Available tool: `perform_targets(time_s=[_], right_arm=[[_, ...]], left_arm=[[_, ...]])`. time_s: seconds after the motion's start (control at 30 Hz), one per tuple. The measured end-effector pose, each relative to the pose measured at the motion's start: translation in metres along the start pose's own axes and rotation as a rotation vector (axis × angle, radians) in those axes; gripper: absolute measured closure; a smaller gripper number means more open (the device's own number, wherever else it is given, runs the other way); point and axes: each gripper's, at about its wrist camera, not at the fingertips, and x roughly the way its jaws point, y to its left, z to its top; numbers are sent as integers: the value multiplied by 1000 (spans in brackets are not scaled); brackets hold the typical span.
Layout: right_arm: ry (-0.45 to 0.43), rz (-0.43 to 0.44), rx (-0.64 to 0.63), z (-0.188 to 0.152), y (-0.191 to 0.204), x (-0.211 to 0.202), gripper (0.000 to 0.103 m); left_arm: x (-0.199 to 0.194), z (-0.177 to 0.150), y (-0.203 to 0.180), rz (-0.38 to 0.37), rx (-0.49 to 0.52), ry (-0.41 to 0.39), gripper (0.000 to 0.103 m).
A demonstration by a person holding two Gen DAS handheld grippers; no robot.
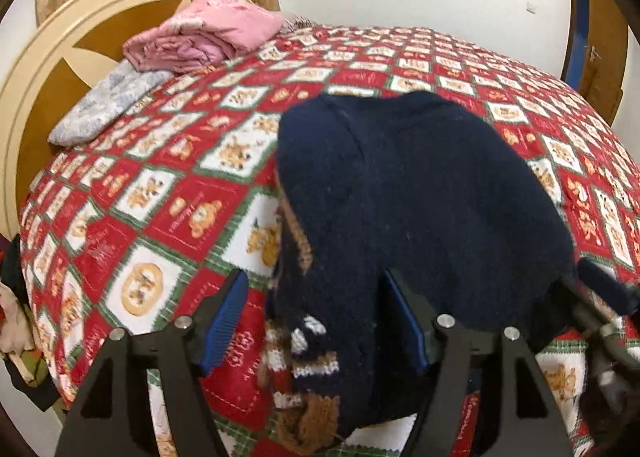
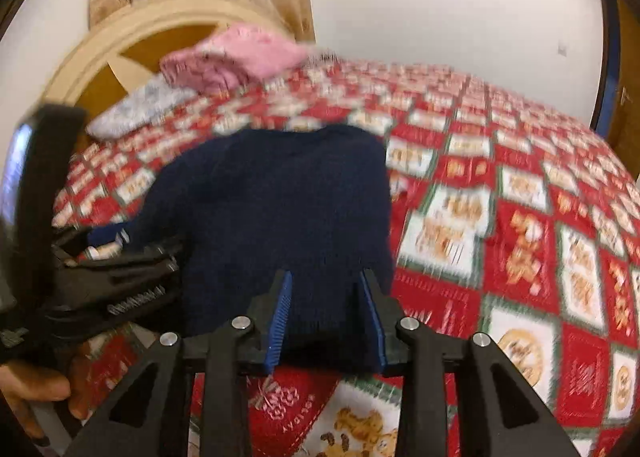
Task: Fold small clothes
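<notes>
Left wrist view: a soft, thick, limp navy sweater (image 1: 420, 193) lies mid-bedspread (image 1: 160, 217), hem toward its near edge; left gripper (image 1: 316, 321) spread around the hem, right gripper (image 2: 326, 317) straddling it, pinch uncertain; hem corners likely grip best.

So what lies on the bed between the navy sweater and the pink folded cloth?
Only bare bedspread, seen in the left wrist view, between the navy sweater and the pink folded cloth.

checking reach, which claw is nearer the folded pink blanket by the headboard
Left. The left claw sits at the sweater's edge on the pink blanket's side; the right claw is at the sweater's opposite edge.
</notes>
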Motion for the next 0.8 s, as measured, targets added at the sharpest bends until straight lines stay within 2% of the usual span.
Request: perform_targets(time_s=[0.07, 0.2, 0.27, 0.43, 0.53, 0.63, 0.73, 0.8], right_arm=[[41, -10, 31, -9, -5, 14, 67], [50, -26, 29, -13, -6, 25, 67], [59, -27, 35, -12, -7, 31, 67], [79, -43, 29, -7, -6, 40, 65], [84, -61, 21, -6, -3, 41, 65], [97, -71, 13, -8, -1, 35, 64], [103, -87, 1, -10, 3, 22, 60], [99, -88, 13, -16, 5, 6, 45]], left_arm=[[4, 0, 2, -13, -7, 9, 29], [15, 2, 5, -55, -42, 33, 28], [20, 3, 5, -61, -58, 39, 22], [31, 9, 3, -75, -51, 43, 17], [38, 10, 11, -110, -91, 69, 11], [35, 4, 22, -180, -153, 112, 11], [21, -10, 25, -191, -134, 128, 11], [9, -24, 26, -191, -122, 149, 11]])
